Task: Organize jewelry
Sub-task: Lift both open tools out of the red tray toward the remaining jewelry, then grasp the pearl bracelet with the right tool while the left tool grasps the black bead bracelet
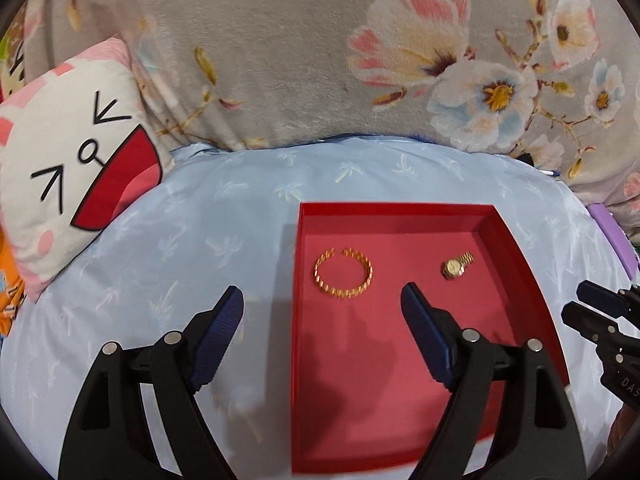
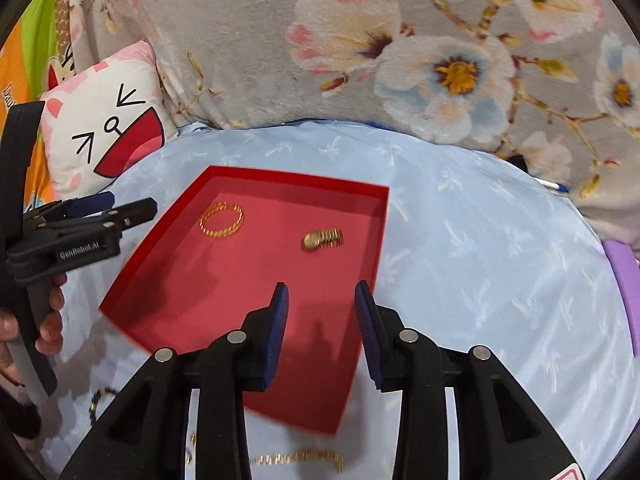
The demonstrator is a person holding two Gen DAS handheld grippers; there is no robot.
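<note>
A red tray (image 1: 516, 240) (image 2: 256, 176) lies on the light blue cloth. In it lie a gold chain bracelet (image 1: 343, 273) (image 2: 222, 221) and a small gold watch (image 1: 457, 265) (image 2: 322, 239). My left gripper (image 1: 322, 300) is open wide and empty, hovering over the tray's left rim, below the bracelet. It shows from the side in the right wrist view (image 2: 120, 206). My right gripper (image 2: 321, 298) is open and empty over the tray's near right part, just below the watch. It shows at the right edge of the left wrist view (image 1: 580, 304). Another gold chain (image 2: 300, 458) and a dark beaded piece (image 2: 98, 398) lie on the cloth in front of the tray.
A grey floral blanket (image 1: 300, 40) rises behind the cloth. A white cartoon-face cushion (image 1: 68, 160) (image 2: 108, 128) sits at the back left. A purple object (image 2: 624, 280) lies at the right edge, and a pen (image 2: 554, 187) at the back right.
</note>
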